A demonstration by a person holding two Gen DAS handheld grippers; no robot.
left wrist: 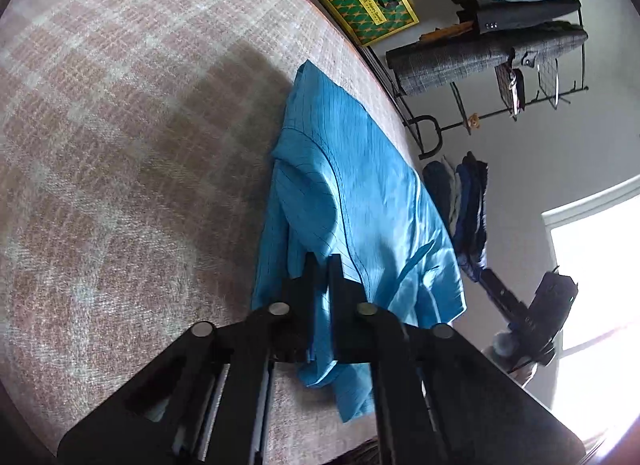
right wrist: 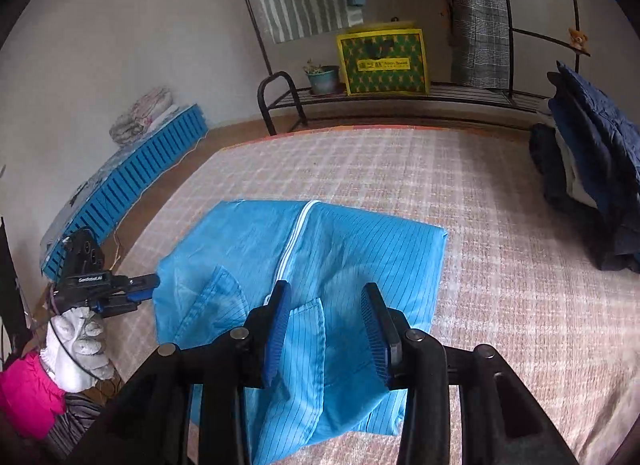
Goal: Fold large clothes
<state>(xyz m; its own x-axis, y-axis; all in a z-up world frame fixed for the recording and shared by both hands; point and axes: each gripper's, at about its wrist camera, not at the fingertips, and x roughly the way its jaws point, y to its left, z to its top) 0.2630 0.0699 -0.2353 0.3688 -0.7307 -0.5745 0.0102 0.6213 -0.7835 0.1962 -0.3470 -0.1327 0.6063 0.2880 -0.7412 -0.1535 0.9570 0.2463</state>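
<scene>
A bright blue pinstriped garment (right wrist: 340, 249) with a white zipper lies partly folded on the checked bed cover (right wrist: 500, 201). My right gripper (right wrist: 326, 293) is open, its blue-padded fingers just above the garment's near part with a fold of cloth between them. My left gripper (left wrist: 322, 261) is shut on an edge of the blue garment (left wrist: 360, 205); it also shows in the right wrist view (right wrist: 154, 283), pinching the garment's left edge, held by a white-gloved hand (right wrist: 76, 341).
A pile of dark blue clothes (right wrist: 592, 169) lies at the bed's right side. A metal clothes rack (right wrist: 400, 97) with a yellow-green bag (right wrist: 384, 61) and hanging clothes stands behind the bed. A blue crate (right wrist: 132, 189) lies on the floor left.
</scene>
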